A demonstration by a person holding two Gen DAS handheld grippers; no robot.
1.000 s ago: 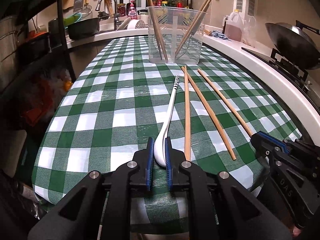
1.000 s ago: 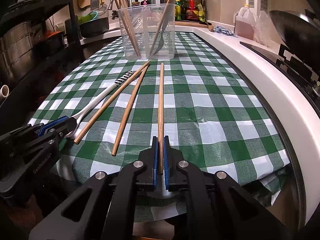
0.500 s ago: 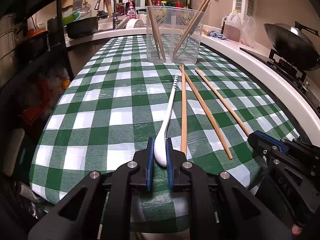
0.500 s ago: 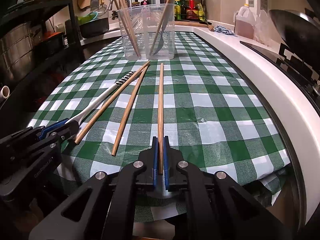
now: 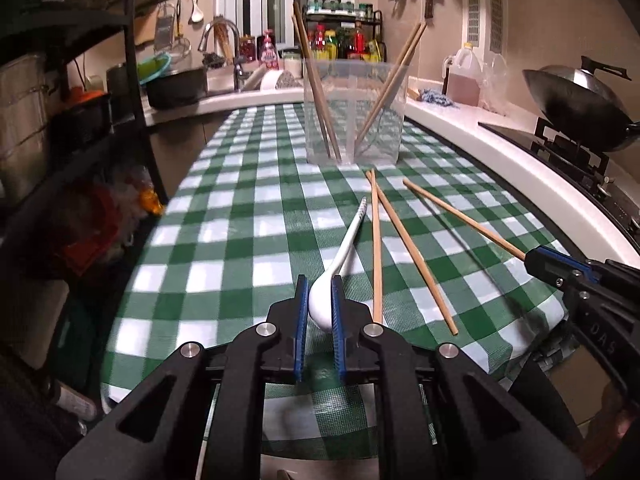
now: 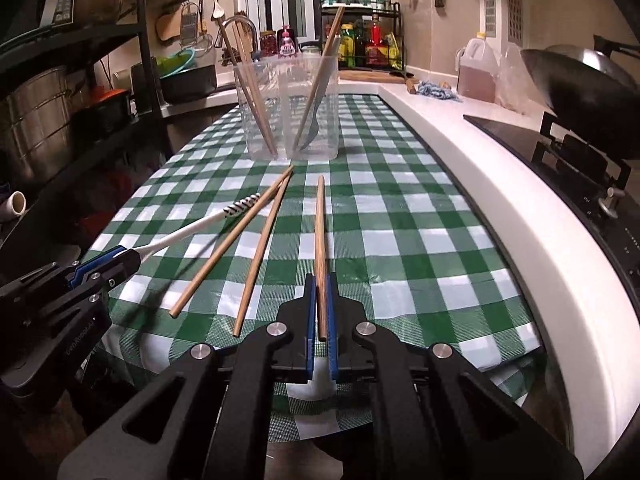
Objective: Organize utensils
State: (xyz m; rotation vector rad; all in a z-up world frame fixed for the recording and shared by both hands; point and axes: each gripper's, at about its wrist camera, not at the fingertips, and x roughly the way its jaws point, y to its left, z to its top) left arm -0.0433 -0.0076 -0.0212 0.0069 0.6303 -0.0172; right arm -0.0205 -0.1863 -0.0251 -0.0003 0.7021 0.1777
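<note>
My left gripper (image 5: 319, 285) is shut on the bowl of a white spoon (image 5: 344, 252) with a black-striped handle end, held just above the checked cloth. My right gripper (image 6: 319, 282) is shut on the near end of a wooden chopstick (image 6: 319, 236), which points towards the clear container. Two more chopsticks (image 6: 228, 246) (image 6: 262, 252) lie on the cloth between the grippers. The clear two-part plastic container (image 5: 354, 112) stands further back with chopsticks leaning in both halves. The right gripper (image 5: 538, 262) shows at the left view's right edge, the left gripper (image 6: 120, 260) at the right view's left edge.
The green-and-white checked tablecloth (image 5: 248, 216) covers a long table. A white counter edge (image 6: 500, 184) runs along the right, with a wok (image 5: 576, 112) on a stove. A dark shelf rack (image 5: 80, 120) stands at the left; sink, bottles and a spice rack are behind.
Both grippers have risen a little with the spoon and the chopstick in them, so the views look from higher up. The two loose chopsticks and the container stay put.
</note>
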